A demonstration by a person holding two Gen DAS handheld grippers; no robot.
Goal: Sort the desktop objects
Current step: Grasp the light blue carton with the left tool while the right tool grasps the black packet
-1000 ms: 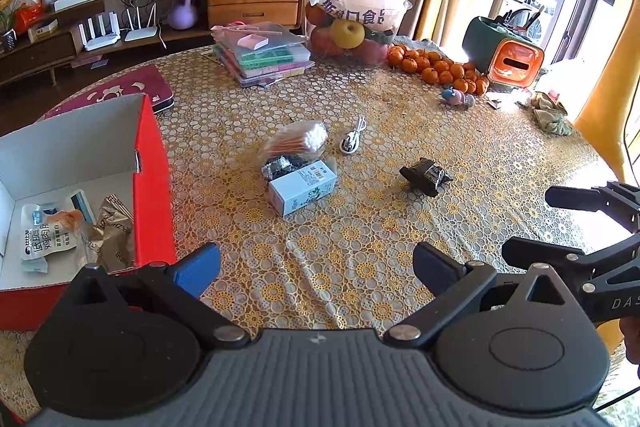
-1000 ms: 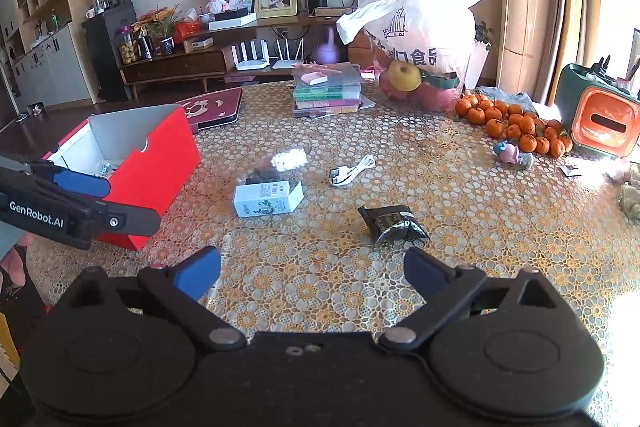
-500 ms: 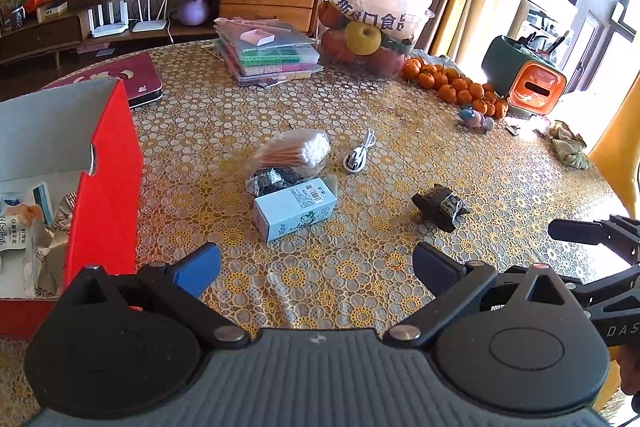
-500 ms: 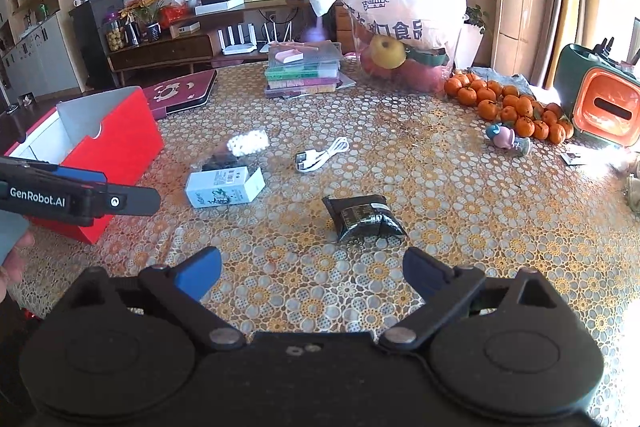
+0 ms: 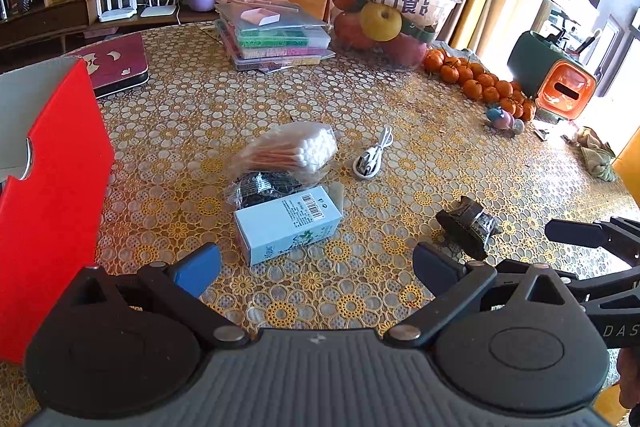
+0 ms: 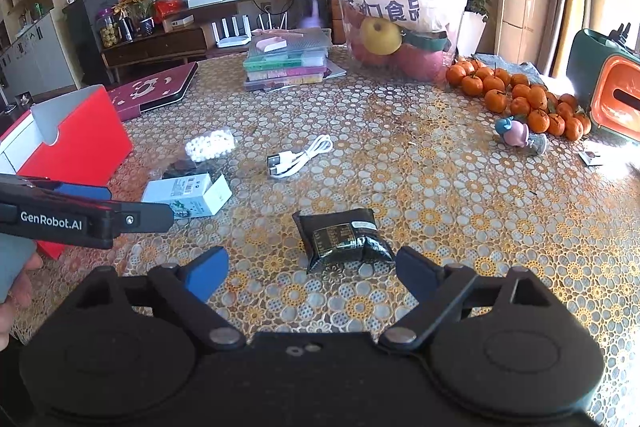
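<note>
Right now I am holding both grippers low over the table [image 5: 400, 115] with nothing in either one. The right gripper [image 6: 312, 269] is hovering with its fingers spread wide, framing the black pouch [image 6: 344, 239], which is lying flat just ahead of the tips. The left gripper [image 5: 316, 269] is equally spread, pointing at the white box [image 5: 286, 221], which is lying on the cloth touching the swab bag [image 5: 292, 149] and a dark packet [image 5: 262, 185] under clear film.

What is worrying me is the pouch: it is looking slick and soft, so if I am closing on its puffed edge it may be squirting out sideways or folding (the lacy cloth could also be snagging a fingertip). On the left side, the box is sitting so tight against the bags that I am risking pinching film along with it and dragging the whole cluster. The red bin [image 5: 52, 195] is standing close on my left, and its tall wall is something I could be clipping on a low swing. The cable [image 6: 298, 157] is lying apart, between the two groups.
</note>
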